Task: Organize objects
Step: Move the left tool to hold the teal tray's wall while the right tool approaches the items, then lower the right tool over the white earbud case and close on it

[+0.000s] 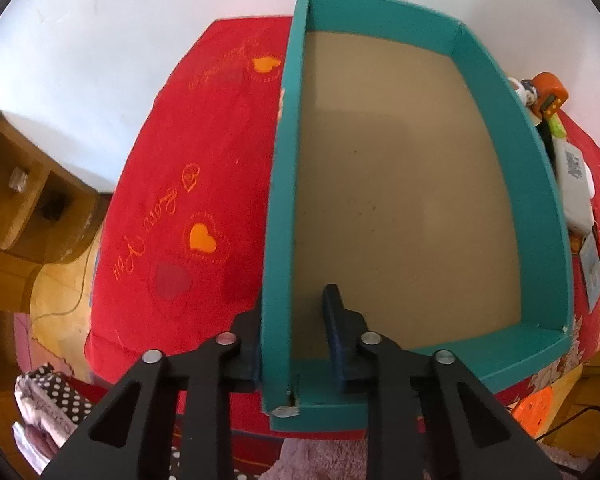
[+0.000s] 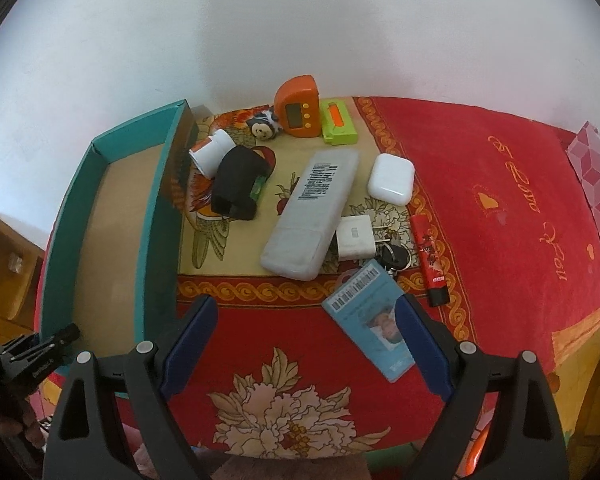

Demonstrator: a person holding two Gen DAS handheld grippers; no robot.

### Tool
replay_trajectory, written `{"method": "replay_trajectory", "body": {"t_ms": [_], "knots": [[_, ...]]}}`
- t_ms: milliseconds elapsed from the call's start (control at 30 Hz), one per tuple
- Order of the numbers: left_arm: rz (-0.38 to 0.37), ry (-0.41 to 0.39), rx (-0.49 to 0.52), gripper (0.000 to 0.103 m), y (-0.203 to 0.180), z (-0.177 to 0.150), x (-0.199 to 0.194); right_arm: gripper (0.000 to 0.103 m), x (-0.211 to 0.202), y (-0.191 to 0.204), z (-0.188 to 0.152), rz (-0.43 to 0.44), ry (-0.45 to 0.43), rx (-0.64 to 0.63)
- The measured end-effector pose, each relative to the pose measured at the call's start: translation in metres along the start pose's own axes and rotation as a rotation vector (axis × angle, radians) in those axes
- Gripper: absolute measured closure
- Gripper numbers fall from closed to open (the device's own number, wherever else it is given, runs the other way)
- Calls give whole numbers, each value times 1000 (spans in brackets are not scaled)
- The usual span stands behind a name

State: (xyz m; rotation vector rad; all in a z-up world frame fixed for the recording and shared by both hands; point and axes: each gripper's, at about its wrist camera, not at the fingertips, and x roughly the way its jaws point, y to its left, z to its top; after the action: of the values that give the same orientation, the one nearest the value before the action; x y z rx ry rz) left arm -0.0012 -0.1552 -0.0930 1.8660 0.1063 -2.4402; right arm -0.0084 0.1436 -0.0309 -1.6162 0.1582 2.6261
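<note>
Plain white wall (image 2: 260, 20) behind, wooden shelf unit (image 1: 16, 196) left, yellowish floor (image 1: 60, 300), soft daylight.

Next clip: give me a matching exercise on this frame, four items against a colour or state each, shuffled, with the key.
Things:
1. teal box
2. left gripper
3. right gripper
4. small clock

States:
A. open, holding nothing
B. orange
C. nothing inside it
D. shut on a box wall

Pairs: 1-C, 2-D, 3-A, 4-B
</note>
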Motion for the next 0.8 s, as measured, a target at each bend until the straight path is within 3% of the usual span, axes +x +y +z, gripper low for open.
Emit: {"method": "replay_trajectory", "body": {"t_ms": [433,633,800], "knots": [[19,-15,11,79,-5,-5,-2,12,18,-33,40,73,2,-21],[17,-11,1,79,-4,-1,-1,13,32,-63,51,23,22,-15],[17,-6,-8,79,-5,-6,-4,20,54,-87,61,-16,65,27]]}}
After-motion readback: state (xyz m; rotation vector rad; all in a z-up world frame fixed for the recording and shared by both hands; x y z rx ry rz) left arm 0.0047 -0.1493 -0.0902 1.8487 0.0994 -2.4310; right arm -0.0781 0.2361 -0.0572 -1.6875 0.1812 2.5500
